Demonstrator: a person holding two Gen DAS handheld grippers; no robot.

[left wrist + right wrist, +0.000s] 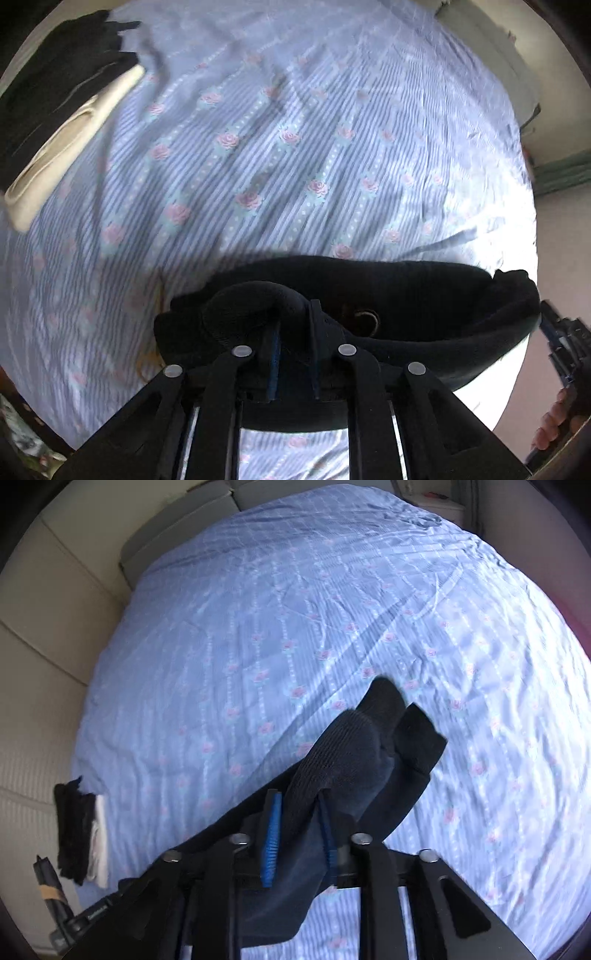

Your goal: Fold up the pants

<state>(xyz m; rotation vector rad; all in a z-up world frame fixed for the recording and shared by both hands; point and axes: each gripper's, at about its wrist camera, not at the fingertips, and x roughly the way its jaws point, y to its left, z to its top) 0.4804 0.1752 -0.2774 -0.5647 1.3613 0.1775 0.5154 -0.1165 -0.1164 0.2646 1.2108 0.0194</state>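
The dark navy pants (424, 295) hang stretched between my two grippers above the bed. My left gripper (293, 314) is shut on one end of the waistband, with cloth bunched over its fingers. In the right wrist view my right gripper (299, 805) is shut on the other end of the pants (343, 760), and cloth bulges out past the blue pads (271, 842). The right gripper also shows at the far right edge of the left wrist view (565, 354), held by a hand.
A blue striped bedsheet (277, 147) with pink roses covers the bed under both grippers. A pile of folded black and cream clothes (62, 110) lies at the bed's left edge, also in the right wrist view (79, 834). A padded beige headboard (44, 635) runs along that side.
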